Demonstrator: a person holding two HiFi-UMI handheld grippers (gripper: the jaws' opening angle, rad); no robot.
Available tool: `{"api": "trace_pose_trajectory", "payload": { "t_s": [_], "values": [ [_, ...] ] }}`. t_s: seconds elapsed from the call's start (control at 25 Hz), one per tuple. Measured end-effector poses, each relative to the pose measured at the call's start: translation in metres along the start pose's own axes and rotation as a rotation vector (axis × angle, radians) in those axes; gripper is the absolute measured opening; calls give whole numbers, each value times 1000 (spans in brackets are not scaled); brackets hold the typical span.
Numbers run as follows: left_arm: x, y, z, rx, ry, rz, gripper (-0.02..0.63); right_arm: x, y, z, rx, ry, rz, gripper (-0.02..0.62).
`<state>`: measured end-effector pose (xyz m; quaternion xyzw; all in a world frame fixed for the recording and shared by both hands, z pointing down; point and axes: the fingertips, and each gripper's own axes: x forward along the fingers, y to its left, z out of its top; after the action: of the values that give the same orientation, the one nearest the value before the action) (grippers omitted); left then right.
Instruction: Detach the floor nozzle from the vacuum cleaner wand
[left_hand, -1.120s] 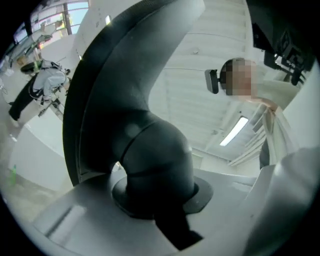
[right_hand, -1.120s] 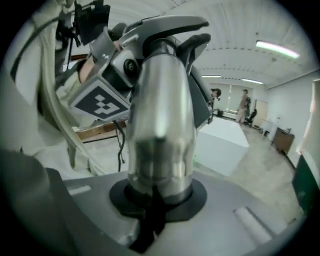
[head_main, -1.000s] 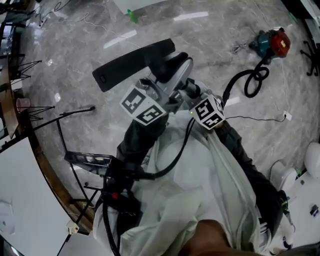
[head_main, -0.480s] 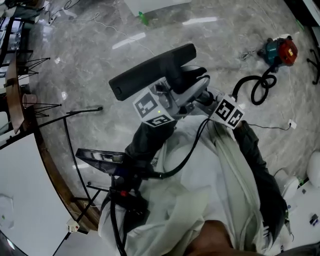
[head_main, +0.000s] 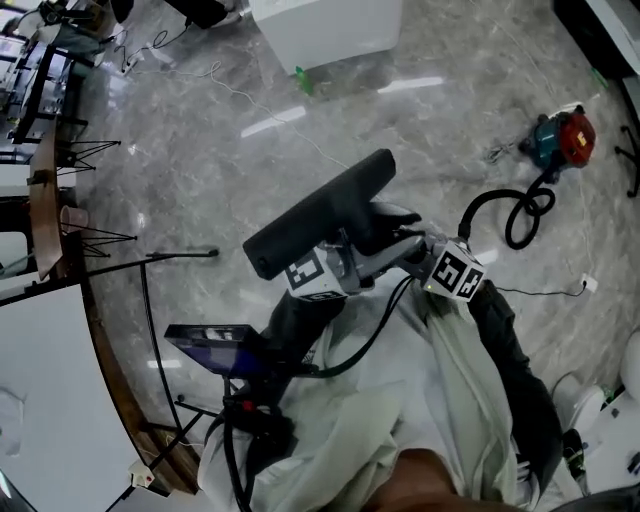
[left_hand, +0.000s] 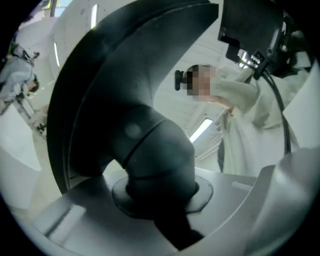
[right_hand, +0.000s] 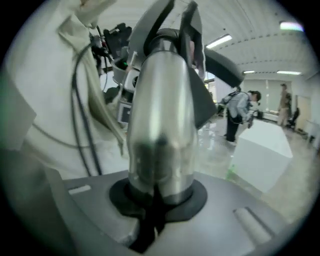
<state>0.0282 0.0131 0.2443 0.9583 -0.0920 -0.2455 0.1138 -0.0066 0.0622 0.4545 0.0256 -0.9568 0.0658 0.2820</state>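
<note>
Grey marble floor (head_main: 200, 140) lies below us, the red canister (head_main: 562, 138) well apart; we hold the black floor nozzle (head_main: 320, 215) aloft; the left gripper (left_hand: 160, 195) is clamped narrowly on its neck (left_hand: 155, 150), the right gripper (right_hand: 157, 196) likewise on the silver wand (right_hand: 160, 115); the joint looks unparted to us; we should pull straight along the wand, twisting slightly, both grips firm.
</note>
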Motion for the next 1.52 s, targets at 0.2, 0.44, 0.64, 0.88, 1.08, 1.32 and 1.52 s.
{"api": "trace_pose_trajectory", "payload": {
  "t_s": [0.2, 0.44, 0.64, 0.88, 1.08, 1.32, 1.52],
  "values": [
    [12, 9, 12, -71, -45, 33, 74, -16, 18, 2, 110, -10, 152, 38],
    [-8, 68, 16, -49, 12, 508, 69, -3, -44, 5, 125, 39, -413, 38],
    [-13, 53, 21, -39, -6, 348, 72, 5, -35, 8, 83, 35, -332, 40],
    [18, -11, 30, -17, -43, -159, 73, -14, 18, 18, 42, -51, 234, 38],
    [7, 45, 15, -48, -40, 225, 69, -8, -18, 3, 122, 2, -79, 38],
    [-16, 75, 12, -92, -38, 498, 71, -6, -50, -7, 97, 107, -446, 38],
    [5, 19, 21, 9, -65, 134, 72, -10, -13, 4, 5, 18, -99, 40]
  ]
}}
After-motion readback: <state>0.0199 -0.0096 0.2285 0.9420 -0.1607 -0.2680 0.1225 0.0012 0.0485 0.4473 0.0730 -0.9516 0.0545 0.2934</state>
